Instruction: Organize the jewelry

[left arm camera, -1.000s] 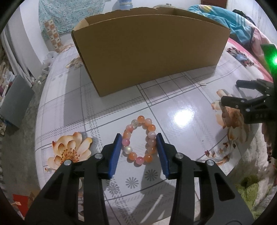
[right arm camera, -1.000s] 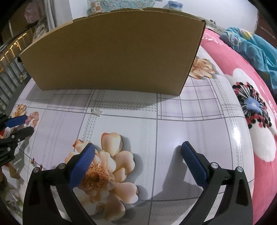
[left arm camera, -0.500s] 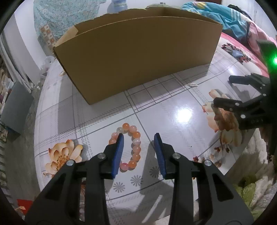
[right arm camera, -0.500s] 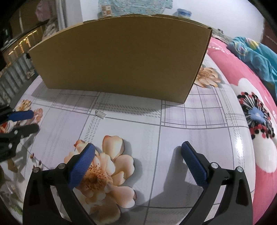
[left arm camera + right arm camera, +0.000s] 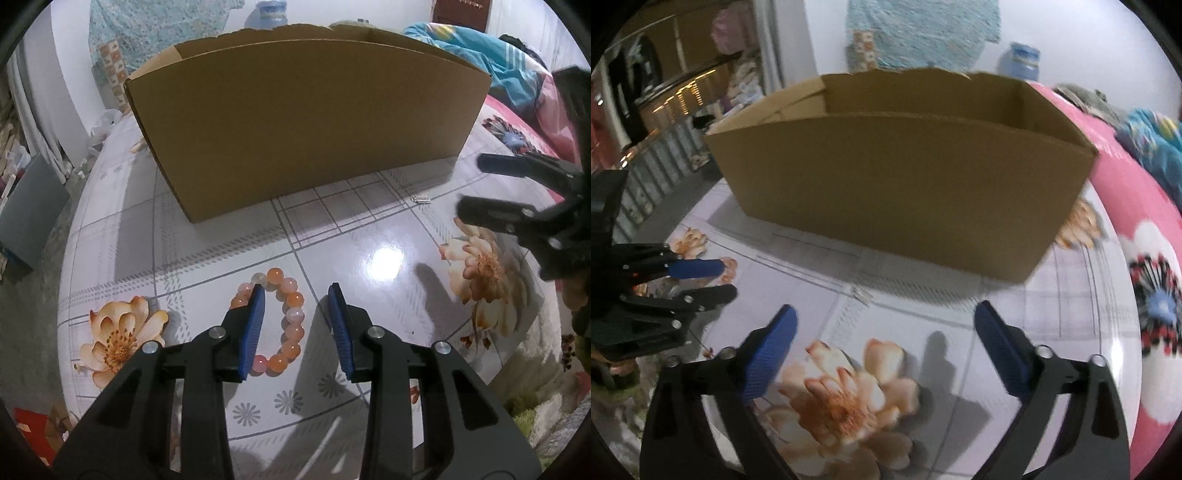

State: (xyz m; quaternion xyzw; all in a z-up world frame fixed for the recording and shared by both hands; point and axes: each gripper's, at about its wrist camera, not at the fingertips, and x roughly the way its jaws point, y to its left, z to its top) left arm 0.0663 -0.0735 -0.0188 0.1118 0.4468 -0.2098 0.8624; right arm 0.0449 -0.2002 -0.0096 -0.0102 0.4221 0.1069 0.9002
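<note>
The left gripper (image 5: pixel 297 291), jaws narrow, straddles one side of the bead bracelet (image 5: pixel 286 325) without pinching, while the right gripper (image 5: pixel 882 314), jaws wide, is closing on nothing.

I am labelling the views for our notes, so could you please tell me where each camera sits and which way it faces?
Left wrist: rides the left claw, looking down and forward at an orange and pink beaded bracelet on the glossy floral tablecloth; its blue-padded fingers show, the right claw at right.
Right wrist: rides the right claw, now closing on nothing, facing the brown cardboard box; the left claw shows at left.
Shared: box, tablecloth, small silver clasp.
</note>
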